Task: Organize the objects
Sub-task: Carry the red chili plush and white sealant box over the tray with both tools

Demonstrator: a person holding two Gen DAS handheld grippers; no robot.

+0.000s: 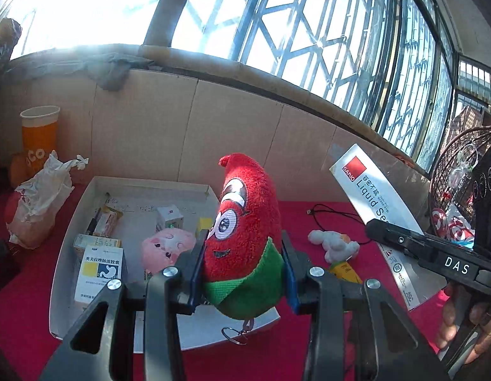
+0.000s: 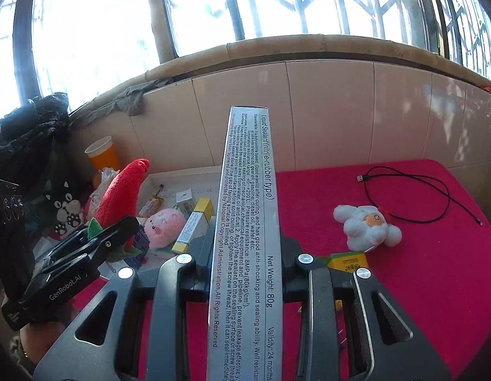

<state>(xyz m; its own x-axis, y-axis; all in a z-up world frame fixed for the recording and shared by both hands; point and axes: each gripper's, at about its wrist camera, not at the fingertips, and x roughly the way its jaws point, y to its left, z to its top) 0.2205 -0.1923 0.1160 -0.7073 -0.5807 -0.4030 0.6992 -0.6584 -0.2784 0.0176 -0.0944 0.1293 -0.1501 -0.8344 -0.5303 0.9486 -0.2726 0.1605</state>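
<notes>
My left gripper (image 1: 242, 263) is shut on a red chili plush toy (image 1: 245, 222) with a green collar, held upright over the near edge of a white tray (image 1: 64, 254). The same toy (image 2: 121, 190) and the left gripper (image 2: 109, 238) show at the left of the right wrist view. My right gripper (image 2: 245, 247) is shut on a long grey sealant box (image 2: 245, 222), which points away from the camera above the red cloth. In the left wrist view that box (image 1: 372, 190) and the right gripper (image 1: 404, 241) stand at the right, held by a hand (image 1: 461, 324).
The tray holds medicine boxes (image 1: 99, 266), a pink plush (image 1: 166, 247) and small packets. A white plush (image 2: 366, 225), a yellow box (image 2: 347, 262) and a black cable (image 2: 410, 197) lie on the red cloth (image 2: 436, 285). An orange cup (image 1: 39, 136) and a plastic bag (image 1: 39, 203) stand left.
</notes>
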